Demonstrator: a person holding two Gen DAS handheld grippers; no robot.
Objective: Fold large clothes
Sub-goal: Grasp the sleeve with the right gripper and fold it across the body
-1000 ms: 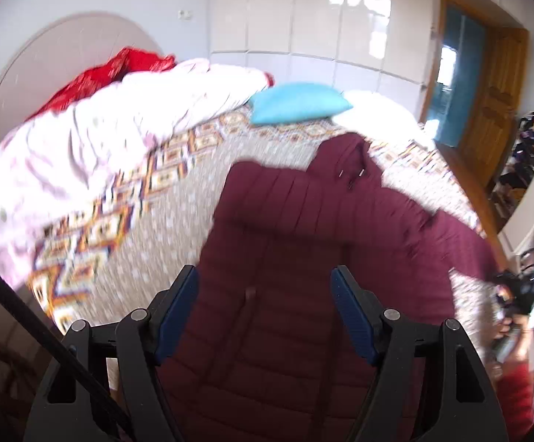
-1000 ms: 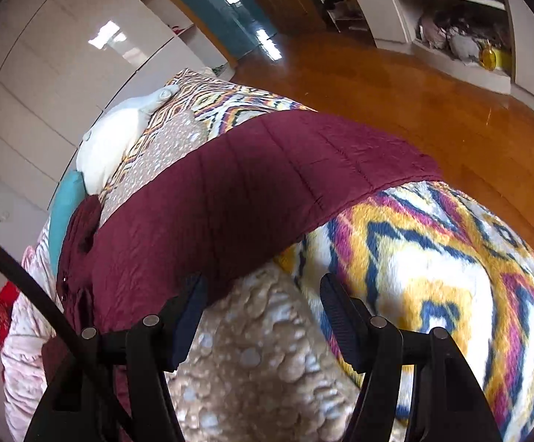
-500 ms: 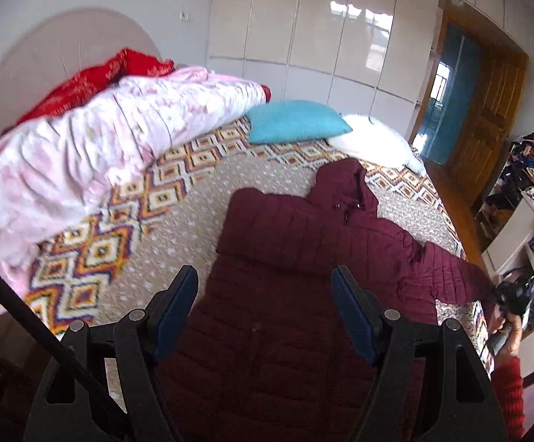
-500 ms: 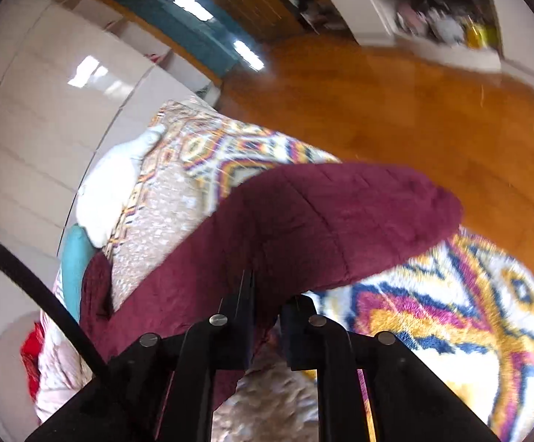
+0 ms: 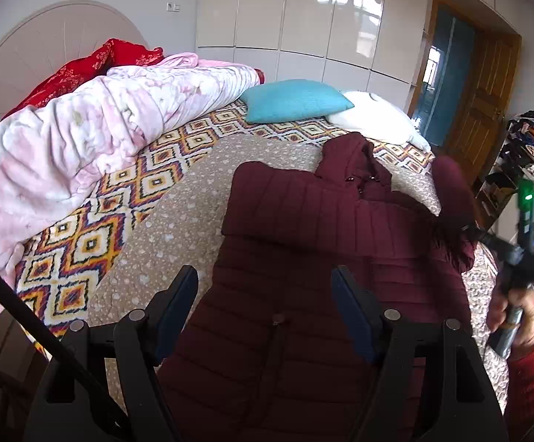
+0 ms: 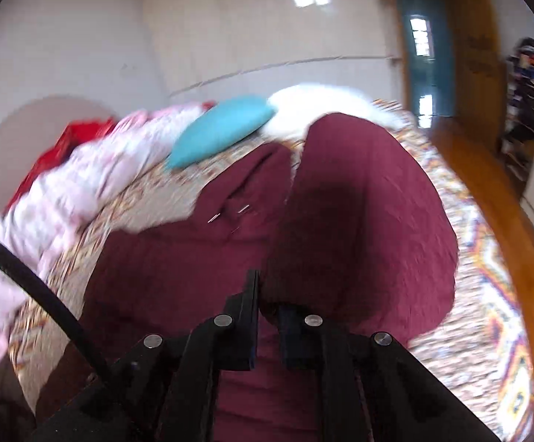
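Observation:
A maroon quilted hooded jacket (image 5: 303, 243) lies spread on the bed, hood toward the pillows. My left gripper (image 5: 267, 305) hangs open above its lower body, nothing between the blue pads. My right gripper (image 6: 267, 294) is shut on the jacket's right sleeve (image 6: 370, 213), which stands lifted off the bed in a big fold over the jacket's body (image 6: 178, 265). In the left wrist view that raised sleeve (image 5: 451, 199) shows at the right, with a hand (image 5: 513, 309) in a red cuff holding the right gripper's handle.
The bed has a patterned spread (image 5: 93, 235). A pink quilt (image 5: 75, 140) and a red blanket (image 5: 93, 66) are piled at the left; a teal pillow (image 5: 296, 101) and a white pillow (image 5: 373, 118) lie at the head. Wooden floor (image 6: 488, 191) and cluttered shelves (image 5: 524, 154) are on the right.
My right gripper shut on the sleeve at the bed's edge, then lifted and rolled, carrying it up over the jacket. The left gripper sank slightly toward the jacket, still open.

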